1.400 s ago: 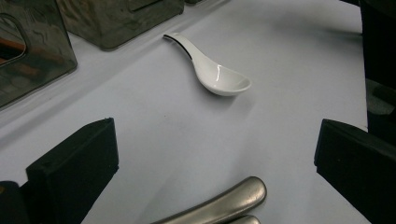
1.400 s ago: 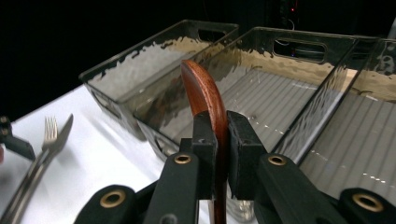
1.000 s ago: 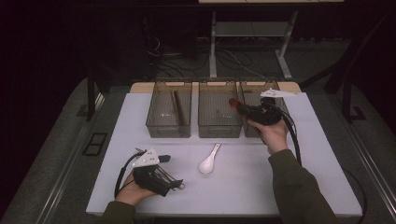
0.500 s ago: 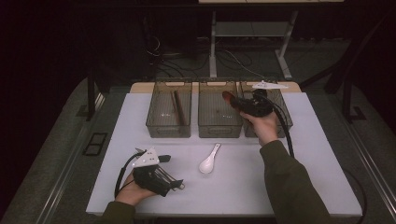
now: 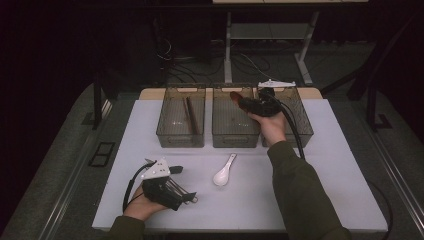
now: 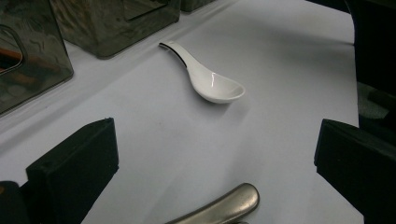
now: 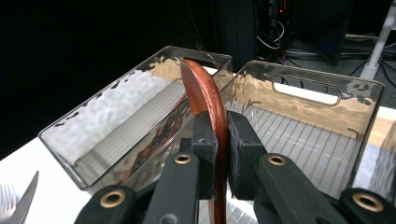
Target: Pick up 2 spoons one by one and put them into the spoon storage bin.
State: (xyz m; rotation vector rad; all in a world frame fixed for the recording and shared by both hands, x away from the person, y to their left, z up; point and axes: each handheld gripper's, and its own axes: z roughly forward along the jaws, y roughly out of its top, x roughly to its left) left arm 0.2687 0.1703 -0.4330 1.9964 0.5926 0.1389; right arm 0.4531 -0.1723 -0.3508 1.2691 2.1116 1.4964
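My right gripper (image 5: 243, 101) hangs over the middle clear bin (image 5: 235, 137), shut on a red-brown wooden spoon (image 5: 235, 95). In the right gripper view both pads clamp the spoon's handle (image 7: 205, 95), which stands on edge and rises past them. A white ceramic spoon (image 5: 223, 170) lies on the white table, bowl toward the front. My left gripper (image 5: 186, 196) rests at the front left of the table with its jaws wide apart. In the left gripper view the white spoon (image 6: 205, 77) lies ahead of them. A grey metal handle (image 6: 224, 207) lies low between the jaws, untouched by either pad.
Three clear bins stand in a row at the back of the table (image 5: 325, 165). The left bin (image 5: 180, 120) holds dark sticks; the right bin (image 5: 300, 117) sits behind my right hand. Tips of a fork and knife (image 7: 14, 196) show at the right gripper view's lower left.
My right hand has carried the wooden spoon leftward, from above the right bin to above the middle bin. The left gripper and the white spoon have stayed in place.
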